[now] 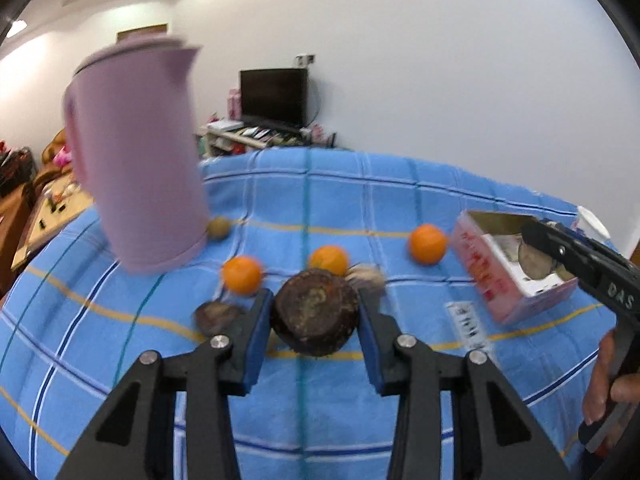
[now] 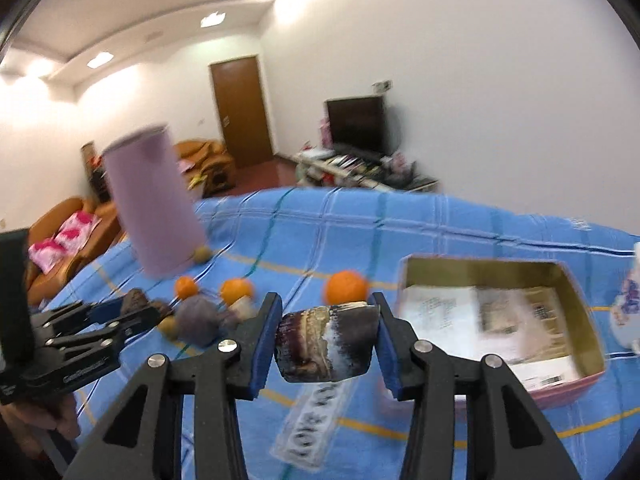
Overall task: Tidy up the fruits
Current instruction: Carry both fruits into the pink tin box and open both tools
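My left gripper is shut on a dark brown round fruit and holds it above the blue checked cloth. My right gripper is shut on a dark purple and white fruit piece, held just left of the open pink box. In the left wrist view the right gripper hangs over the pink box. Three oranges lie on the cloth. A small brown fruit sits beside the jug.
A tall lilac jug stands at the left of the cloth. A dark fruit and a fuzzy one lie near my left gripper. A printed paper strip lies near the box. A white cup stands behind the box.
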### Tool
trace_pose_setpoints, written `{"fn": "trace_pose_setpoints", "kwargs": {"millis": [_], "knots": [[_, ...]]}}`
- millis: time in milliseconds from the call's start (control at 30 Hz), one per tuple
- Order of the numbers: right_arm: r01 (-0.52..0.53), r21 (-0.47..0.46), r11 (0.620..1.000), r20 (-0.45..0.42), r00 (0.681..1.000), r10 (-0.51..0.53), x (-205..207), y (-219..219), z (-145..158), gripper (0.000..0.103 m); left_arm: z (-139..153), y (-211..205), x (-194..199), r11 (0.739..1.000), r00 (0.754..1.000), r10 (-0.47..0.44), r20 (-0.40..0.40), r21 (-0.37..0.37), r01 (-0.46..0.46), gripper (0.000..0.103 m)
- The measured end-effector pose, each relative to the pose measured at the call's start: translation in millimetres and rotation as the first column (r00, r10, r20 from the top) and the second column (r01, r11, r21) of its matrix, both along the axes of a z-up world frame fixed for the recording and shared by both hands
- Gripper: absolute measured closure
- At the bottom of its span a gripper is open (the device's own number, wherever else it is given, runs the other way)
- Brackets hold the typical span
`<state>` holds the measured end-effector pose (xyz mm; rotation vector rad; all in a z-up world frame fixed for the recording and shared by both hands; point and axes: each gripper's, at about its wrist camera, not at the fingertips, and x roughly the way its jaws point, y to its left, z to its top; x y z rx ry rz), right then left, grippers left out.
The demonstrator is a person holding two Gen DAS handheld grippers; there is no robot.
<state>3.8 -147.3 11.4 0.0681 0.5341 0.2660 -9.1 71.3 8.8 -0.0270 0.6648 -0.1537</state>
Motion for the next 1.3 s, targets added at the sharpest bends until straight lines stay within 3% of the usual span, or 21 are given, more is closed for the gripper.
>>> {"fn": "trace_pose_setpoints", "kwargs": {"millis": [167,433,733,1067,1300], "knots": [[0.120,-0.024,0.992,0.034,0.992,-0.119,2,-42,5,0.057,8,-44,9,0.997,0.997,-0.078,0.028,-0.001,0.079,0.060],[0.234,-0.082,0.969,0.011,0.972,-0.234,12,-93,-9,0.057,15,-119,20,0.981,0.979,-0.191,0.063,-0.001,0.192,0.060],[0.302,-0.101,0.948,-0.036,0.951,-0.307,25,-132,-22,0.057,-3,-200,41,0.966,0.966,-0.258,0.019,-0.006,0.258,0.060],[0.325,-0.059,0.944,-0.145,0.933,-0.330,37,-150,-40,0.057,-21,-220,46,0.964,0.964,-0.265,-0.015,0.001,0.265,0.061],[0.327,-0.071,0.942,-0.170,0.927,-0.334,39,-151,-48,0.056,-28,-219,51,0.968,0.968,-0.248,-0.026,0.026,0.249,0.061]]}}
